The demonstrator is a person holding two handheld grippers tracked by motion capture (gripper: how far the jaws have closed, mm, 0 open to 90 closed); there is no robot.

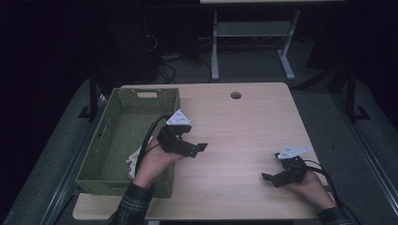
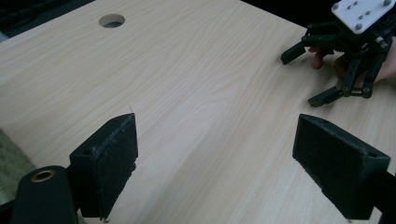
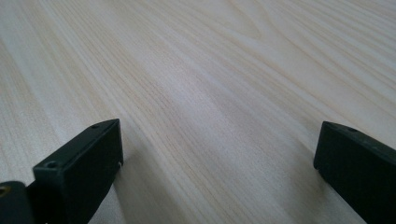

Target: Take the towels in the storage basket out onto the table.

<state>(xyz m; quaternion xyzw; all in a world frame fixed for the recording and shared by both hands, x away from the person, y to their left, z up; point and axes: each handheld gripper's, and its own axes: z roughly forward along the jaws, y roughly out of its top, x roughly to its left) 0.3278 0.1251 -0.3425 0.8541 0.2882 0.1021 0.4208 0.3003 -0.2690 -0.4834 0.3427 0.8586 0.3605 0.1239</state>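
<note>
My left gripper (image 1: 187, 143) is held just right of a green woven basket (image 1: 101, 136) on the left of the light wood table (image 1: 244, 122). Its jaws stand wide apart with nothing between them, over bare wood in the left gripper view (image 2: 224, 163). My right gripper (image 1: 271, 166) rests low near the table's front right, open and pointing left. It appears open again at the top right of the left gripper view (image 2: 306, 77). The right gripper view has its own jaws (image 3: 217, 168) spread over bare wood. A crumpled white thing (image 1: 136, 157) lies inside the basket near its front right corner.
A round cable hole (image 1: 235, 95) sits near the table's far edge, also in the left gripper view (image 2: 112, 20). Beyond the table stand a white desk frame (image 1: 253, 42) and loose cables on a dark floor.
</note>
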